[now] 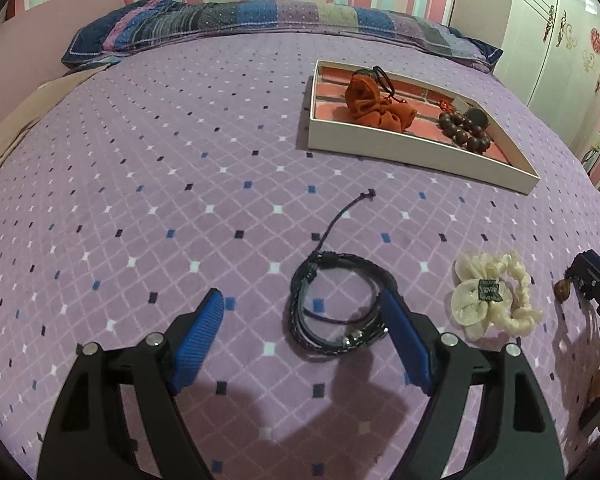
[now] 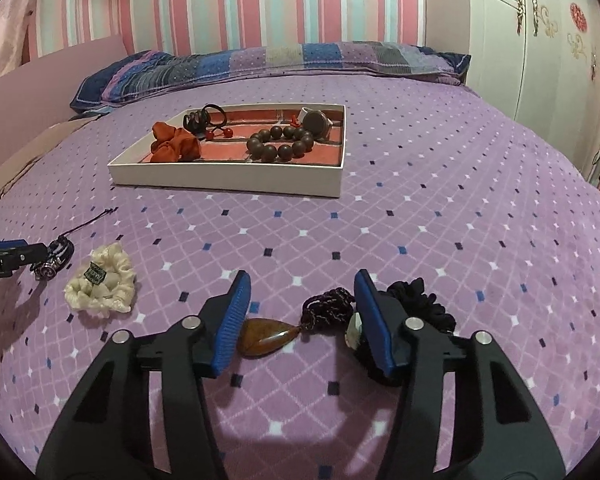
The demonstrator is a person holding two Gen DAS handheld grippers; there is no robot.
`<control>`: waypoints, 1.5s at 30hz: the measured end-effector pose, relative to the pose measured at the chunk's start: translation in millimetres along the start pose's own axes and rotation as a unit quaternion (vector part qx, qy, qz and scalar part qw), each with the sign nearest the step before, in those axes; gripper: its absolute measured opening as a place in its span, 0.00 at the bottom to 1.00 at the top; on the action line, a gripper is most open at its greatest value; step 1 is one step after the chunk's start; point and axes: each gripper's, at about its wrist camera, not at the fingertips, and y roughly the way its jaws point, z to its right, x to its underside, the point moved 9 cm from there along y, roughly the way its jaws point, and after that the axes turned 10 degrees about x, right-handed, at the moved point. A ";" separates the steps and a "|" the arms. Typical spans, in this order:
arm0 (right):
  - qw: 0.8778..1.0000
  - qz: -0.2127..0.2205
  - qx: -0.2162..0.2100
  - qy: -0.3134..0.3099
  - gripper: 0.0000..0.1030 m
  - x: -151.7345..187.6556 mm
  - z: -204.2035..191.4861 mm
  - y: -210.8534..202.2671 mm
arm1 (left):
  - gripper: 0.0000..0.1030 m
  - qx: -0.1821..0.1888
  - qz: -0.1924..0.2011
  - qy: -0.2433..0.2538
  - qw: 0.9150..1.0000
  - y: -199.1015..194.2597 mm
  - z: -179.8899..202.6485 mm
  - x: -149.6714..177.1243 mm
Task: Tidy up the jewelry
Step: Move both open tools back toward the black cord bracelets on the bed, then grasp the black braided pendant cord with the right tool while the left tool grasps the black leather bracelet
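My left gripper (image 1: 302,308) is open on the purple bedspread, its right pad against a black cord bracelet (image 1: 334,304) that lies between the jaws. A cream scrunchie (image 1: 494,296) lies to its right. My right gripper (image 2: 300,284) is open around an amber teardrop pendant (image 2: 266,336) on a dark braided cord (image 2: 328,304); a black scrunchie (image 2: 424,300) sits behind its right finger. The white tray (image 2: 228,178) farther back holds an orange scrunchie (image 2: 176,144), a brown bead bracelet (image 2: 280,144), black hair ties and a round dark piece.
A striped pillow (image 2: 260,64) lies along the head of the bed by the striped wall. A white wardrobe (image 2: 540,40) stands at the right. The left gripper shows at the left edge of the right wrist view (image 2: 8,260).
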 end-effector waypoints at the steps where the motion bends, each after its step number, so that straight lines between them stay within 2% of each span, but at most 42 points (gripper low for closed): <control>1: 1.000 0.000 -0.002 0.002 0.50 -0.6 -0.5 1.3 | 0.77 0.001 0.000 -0.002 1.000 0.4 -0.1 -0.6; 8: 1.000 -0.015 0.002 0.004 0.49 4.0 0.5 11.6 | 0.77 0.002 0.006 -0.004 1.000 0.7 -0.5 -1.6; 11: 0.999 -0.042 0.004 0.007 0.47 9.9 1.5 23.2 | 0.77 0.001 0.007 -0.001 1.000 1.5 0.0 -2.3; 13: 0.999 -0.050 0.004 0.014 0.42 12.8 4.1 26.7 | 0.77 0.000 0.008 -0.002 1.000 2.0 -1.4 -2.0; 15: 0.998 -0.055 0.002 0.022 0.32 14.3 6.6 28.0 | 0.77 0.000 0.004 -0.006 1.000 4.0 -3.9 -1.5; 17: 0.998 -0.055 0.002 0.025 0.28 14.7 8.0 28.0 | 0.77 0.001 0.002 -0.010 1.000 6.5 -6.4 -1.4; 28: 0.999 -0.048 0.017 0.006 0.27 14.8 4.1 26.7 | 0.76 -0.006 -0.005 -0.010 1.000 20.2 -13.2 -0.8; 31: 0.999 -0.046 0.021 0.003 0.27 14.6 3.6 26.9 | 0.64 -0.016 -0.006 -0.004 1.000 23.2 -14.6 -0.7; 33: 0.999 -0.045 0.021 0.001 0.26 14.8 3.3 26.3 | 0.47 -0.013 -0.003 -0.003 1.000 22.4 -13.4 -1.3; 34: 0.999 -0.044 0.022 0.000 0.26 14.8 3.1 26.1 | 0.42 -0.011 -0.003 0.000 1.000 21.8 -11.8 -1.6; 36: 0.999 -0.043 0.022 -0.001 0.26 14.8 3.3 25.6 | 0.22 -0.011 -0.003 0.004 1.000 20.7 -9.5 -1.8; 41: 0.999 -0.038 0.024 -0.005 0.26 14.6 2.6 22.9 | 0.14 -0.012 -0.002 0.013 1.000 20.6 -4.7 -0.9; 45: 0.999 -0.032 0.026 -0.010 0.25 13.3 1.2 20.8 | 0.12 -0.015 -0.001 0.017 1.000 20.0 -2.3 -1.1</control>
